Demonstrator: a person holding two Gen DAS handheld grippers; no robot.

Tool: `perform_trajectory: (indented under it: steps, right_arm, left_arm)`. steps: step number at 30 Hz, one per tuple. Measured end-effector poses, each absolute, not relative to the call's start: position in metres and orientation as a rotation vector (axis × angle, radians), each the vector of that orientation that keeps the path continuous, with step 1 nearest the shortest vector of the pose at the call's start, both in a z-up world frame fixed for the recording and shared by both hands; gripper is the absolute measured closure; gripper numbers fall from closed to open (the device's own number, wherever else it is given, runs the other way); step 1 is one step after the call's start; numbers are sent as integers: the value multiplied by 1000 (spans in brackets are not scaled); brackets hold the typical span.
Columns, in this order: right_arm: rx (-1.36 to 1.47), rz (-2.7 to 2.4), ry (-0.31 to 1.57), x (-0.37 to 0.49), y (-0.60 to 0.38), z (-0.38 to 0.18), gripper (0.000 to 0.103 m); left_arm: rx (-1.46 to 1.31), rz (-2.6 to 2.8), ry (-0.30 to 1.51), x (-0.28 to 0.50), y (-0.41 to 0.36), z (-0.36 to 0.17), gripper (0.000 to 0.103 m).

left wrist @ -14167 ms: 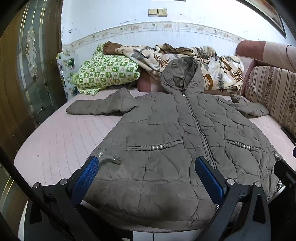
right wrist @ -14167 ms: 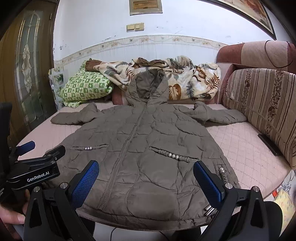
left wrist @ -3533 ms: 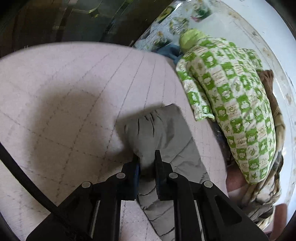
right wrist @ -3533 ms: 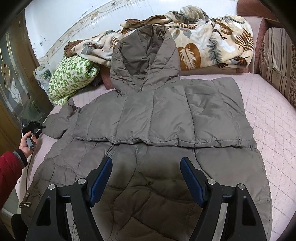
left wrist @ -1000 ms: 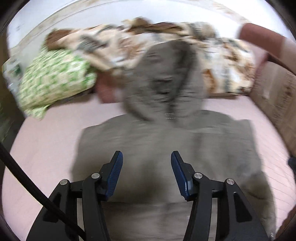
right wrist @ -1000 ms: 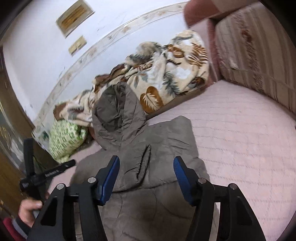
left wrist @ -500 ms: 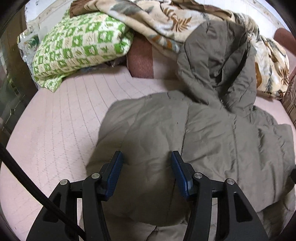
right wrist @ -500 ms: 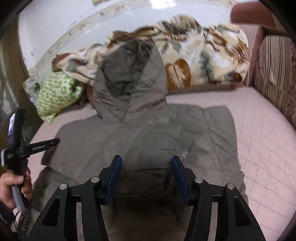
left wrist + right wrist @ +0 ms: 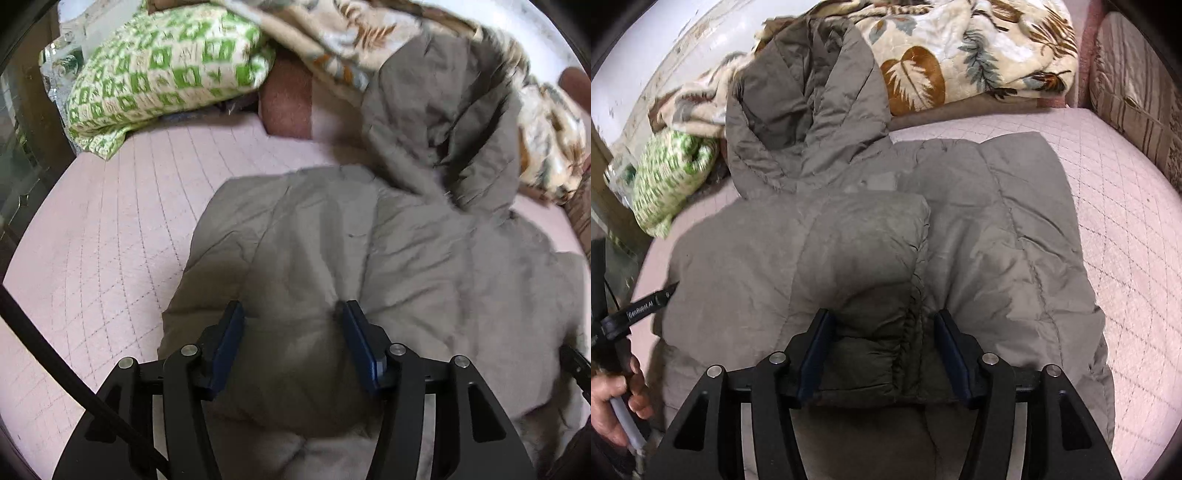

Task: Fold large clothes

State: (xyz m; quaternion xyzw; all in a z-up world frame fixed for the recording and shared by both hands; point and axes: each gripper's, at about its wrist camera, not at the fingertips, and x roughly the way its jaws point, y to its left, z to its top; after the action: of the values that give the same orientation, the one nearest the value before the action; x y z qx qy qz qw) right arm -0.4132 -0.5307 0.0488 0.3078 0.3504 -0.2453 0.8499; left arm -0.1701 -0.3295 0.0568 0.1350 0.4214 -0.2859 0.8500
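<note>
Nearest to me, my right gripper [image 9: 881, 345] has its jaws spread, pinching nothing. A folded-over sleeve [image 9: 864, 258] of the grey padded coat [image 9: 1004, 240] lies in the gap between them: its cuff end sits low between the blue pads [image 9: 815, 350], closer to the left one, and the puckered seam along its right edge runs up just inside the right jaw. Whether the pads touch the cloth I cannot tell.

My left gripper [image 9: 291, 343] is likewise spread, and holds nothing. Between its jaws lies a shadowed stretch of the coat [image 9: 424, 266], and the tip of the right jaw seems to meet a small pucker in the fabric, though the picture is too soft there to be sure. In the right wrist view, my left hand [image 9: 613, 402] and the tip of that gripper show at the coat's left edge.

The coat lies flat on the pink quilted bed [image 9: 1123, 221], its sleeves folded in across the body. Beyond my jaws its hood [image 9: 809, 96] rises up the back of the bed, leaning on a leaf-print blanket [image 9: 960, 48]. To the left of the hood sits a green-and-white cushion [image 9: 162, 70]; at the far right edge stands a striped sofa back [image 9: 1137, 85].
</note>
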Motion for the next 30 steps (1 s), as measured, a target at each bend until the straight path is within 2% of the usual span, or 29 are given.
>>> perform_trajectory:
  steps: [8,12,14,17,21,25,30]
  right_arm:
    - [644,-486,636,-441,-518,86,40]
    - [641,-471,629,-449,-514,91,40]
    - [639,-468,627,-453,-515,92,40]
    - [642,-464,619,-461,-518,94,40]
    - [676,-464,591,-470,-527,97,40]
    - [695,-458,563,-473,-530,102,40]
    - [697,-451,554,-472,-526,103,40]
  left_arm:
    - [303,-703,833,-232,-344,83,48]
    - [404,-717,812,-261,-376,70,47]
    - [449,-708,828,-267,-390,55,40]
    - [494,-671,839,-268,-398,40,39]
    - [469,-702,861,-272,-378,62,39]
    - [473,-690,779,-284,-328,107,39]
    - [366,-647,760,-290,-251,170,39]
